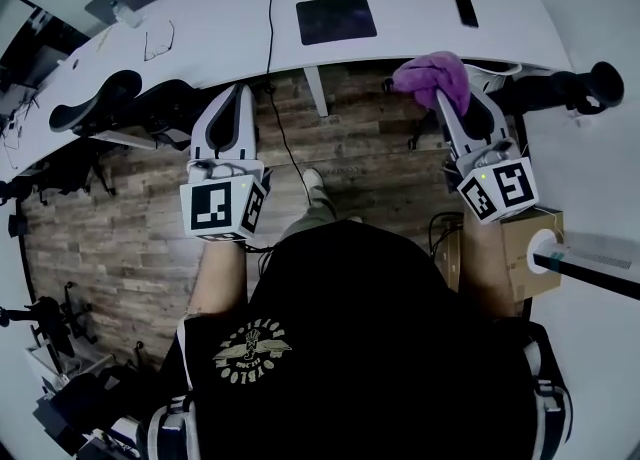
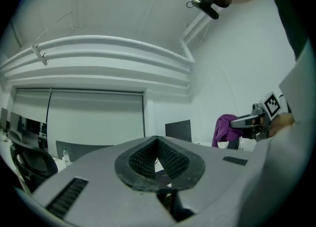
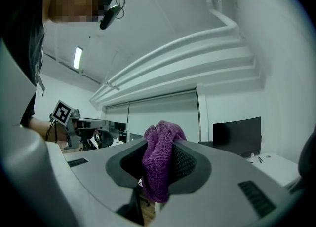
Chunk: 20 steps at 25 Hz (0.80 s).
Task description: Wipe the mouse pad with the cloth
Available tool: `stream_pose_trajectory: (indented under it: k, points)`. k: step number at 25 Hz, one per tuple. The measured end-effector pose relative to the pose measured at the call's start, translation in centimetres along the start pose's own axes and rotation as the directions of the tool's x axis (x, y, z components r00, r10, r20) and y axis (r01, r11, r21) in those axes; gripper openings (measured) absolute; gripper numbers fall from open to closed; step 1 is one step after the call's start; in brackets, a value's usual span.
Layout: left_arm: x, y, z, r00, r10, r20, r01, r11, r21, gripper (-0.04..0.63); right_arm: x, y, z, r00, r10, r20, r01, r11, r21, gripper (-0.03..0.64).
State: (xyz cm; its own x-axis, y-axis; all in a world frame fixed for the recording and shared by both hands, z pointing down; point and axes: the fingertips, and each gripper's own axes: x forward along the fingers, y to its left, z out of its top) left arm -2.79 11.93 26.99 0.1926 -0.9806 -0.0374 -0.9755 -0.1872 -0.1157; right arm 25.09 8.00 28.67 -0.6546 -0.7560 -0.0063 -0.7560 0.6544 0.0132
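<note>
Cloth (image 3: 158, 171), purple looped terry, is bunching in the right gripper (image 3: 160, 144)'s clamping ribbed jaws; the left gripper (image 2: 157, 141) is pressing its jaws together, empty.

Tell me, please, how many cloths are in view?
1. The purple cloth is clamped in the right gripper, held in the air near the desk front edge, not touching the mouse pad. The left gripper is shut on nothing. No other cloth shows.

The mouse pad (image 1: 336, 19) lies on the desk (image 1: 230, 33), with a phone (image 1: 466, 10) to its right and glasses (image 1: 158, 42) well to its left. At the desk's near edge the cloth (image 1: 432, 75) sits in the right gripper (image 1: 446, 103), with the left gripper (image 1: 238, 90) well to its left.
</note>
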Motion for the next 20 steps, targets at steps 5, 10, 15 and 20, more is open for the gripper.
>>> stream_pose_trajectory:
  k: [5,10,15,20]
  points:
    - [1.7,1.3,-0.2,1.000,0.004,0.011,-0.004,1.000,-0.008,0.002,2.0,-0.6,-0.2,1.000,-0.011,-0.005,0.011,1.000,0.007,0.100]
    - [4.2,2.9,-1.0,1.000,0.018,-0.014,-0.018,0.999,0.030,0.002,4.7,-1.4,-0.3,1.000,-0.008,-0.011,0.008,1.000,0.005,0.101]
    - [7.1,5.0,-2.1,0.999,0.012,-0.040,-0.010,0.999,0.030,0.002,8.1,-2.7,-0.7,1.000,-0.020,-0.023,0.021,1.000,0.014,0.100]
    - [9.9,7.0,-2.6,0.999,0.004,-0.046,-0.003,1.000,0.026,0.002,11.2,-3.5,-1.1,0.999,-0.024,-0.041,0.025,1.000,0.015,0.101]
